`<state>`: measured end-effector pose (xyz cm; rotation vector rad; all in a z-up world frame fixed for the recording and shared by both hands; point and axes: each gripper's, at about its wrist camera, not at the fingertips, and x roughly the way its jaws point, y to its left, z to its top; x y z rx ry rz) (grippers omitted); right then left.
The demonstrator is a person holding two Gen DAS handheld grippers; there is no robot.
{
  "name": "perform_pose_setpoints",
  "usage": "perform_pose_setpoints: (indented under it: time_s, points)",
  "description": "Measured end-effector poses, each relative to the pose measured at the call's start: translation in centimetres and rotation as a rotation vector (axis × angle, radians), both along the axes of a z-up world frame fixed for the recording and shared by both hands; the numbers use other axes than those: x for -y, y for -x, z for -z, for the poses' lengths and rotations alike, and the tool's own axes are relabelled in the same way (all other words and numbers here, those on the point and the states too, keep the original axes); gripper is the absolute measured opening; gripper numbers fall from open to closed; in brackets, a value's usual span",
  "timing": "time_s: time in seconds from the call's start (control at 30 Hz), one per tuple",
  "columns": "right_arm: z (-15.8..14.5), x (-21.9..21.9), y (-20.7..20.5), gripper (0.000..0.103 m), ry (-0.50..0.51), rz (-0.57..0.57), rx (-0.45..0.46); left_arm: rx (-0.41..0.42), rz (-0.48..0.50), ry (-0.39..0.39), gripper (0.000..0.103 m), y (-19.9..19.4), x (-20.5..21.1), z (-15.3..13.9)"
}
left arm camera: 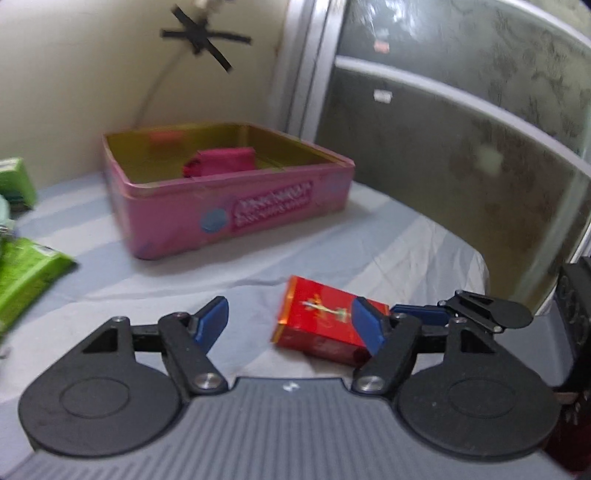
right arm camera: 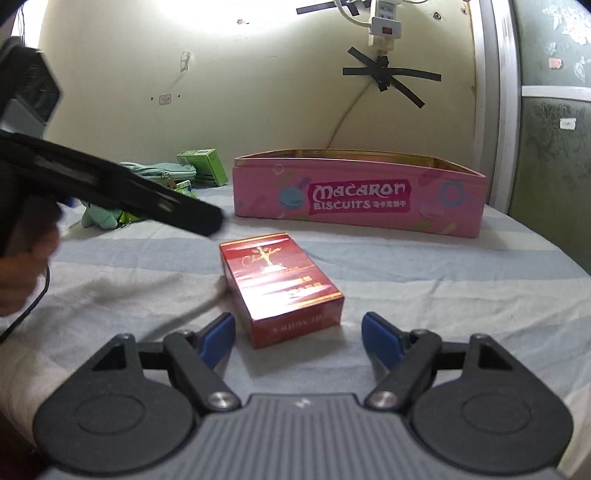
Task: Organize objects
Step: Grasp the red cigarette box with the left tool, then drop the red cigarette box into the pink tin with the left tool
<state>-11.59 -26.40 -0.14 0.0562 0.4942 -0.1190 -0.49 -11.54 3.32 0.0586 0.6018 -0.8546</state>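
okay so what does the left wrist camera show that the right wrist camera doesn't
Only the left wrist view looks down into the pink tin, showing a dark pink folded item inside; it also shows the right gripper at the right edge.

Only the right wrist view shows the tin's readable "Macaron Biscuits" label, the power strip on the wall, a teal pouch, and the left gripper seen from the side.

Both show the red box lying on the striped cloth, the tin, the taped cable, and green packages.

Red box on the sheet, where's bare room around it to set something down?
Bare sheet lies between the red box and the pink tin, and to the box's right. The far left is crowded with green packets and a teal pouch.
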Motion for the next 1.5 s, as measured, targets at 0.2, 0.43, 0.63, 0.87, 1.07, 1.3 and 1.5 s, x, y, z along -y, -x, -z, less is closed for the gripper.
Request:
perform_pose_setpoints:
  time_s: [0.2,0.43,0.63,0.87,1.07,1.3,1.5]
  points:
    - [0.4,0.4,0.5,0.072,-0.013,-0.001,0.028,-0.097,0.034,-0.021,0.059,-1.1,2.3,1.5]
    - [-0.9,2.0,-0.9,0.032,-0.045,0.023,0.083,-0.023,0.010,0.000,0.053,-1.3,2.9,-0.7]
    - [-5.8,4.8,-4.9,0.034,0.002,0.047,0.207,0.104,-0.045,0.062,0.054,-5.2,4.8,-5.8]
    - [-7.3,9.3,-12.2,0.037,-0.011,0.105,0.165,0.114,-0.111,0.024,0.054,-11.8,9.3,-6.1]
    - [-5.2,12.2,-17.9,0.036,0.007,0.231,0.082,0.068,-0.202,-0.077,0.054,-16.1,12.1,-3.8]
    - [-3.6,13.0,-18.1,0.035,0.016,0.271,0.102,0.033,-0.325,-0.069,0.056,-16.9,10.6,-2.6]
    - [-4.6,11.8,-15.1,0.036,-0.029,0.285,0.168,0.096,-0.368,-0.093,0.061,-14.5,8.9,-4.1]
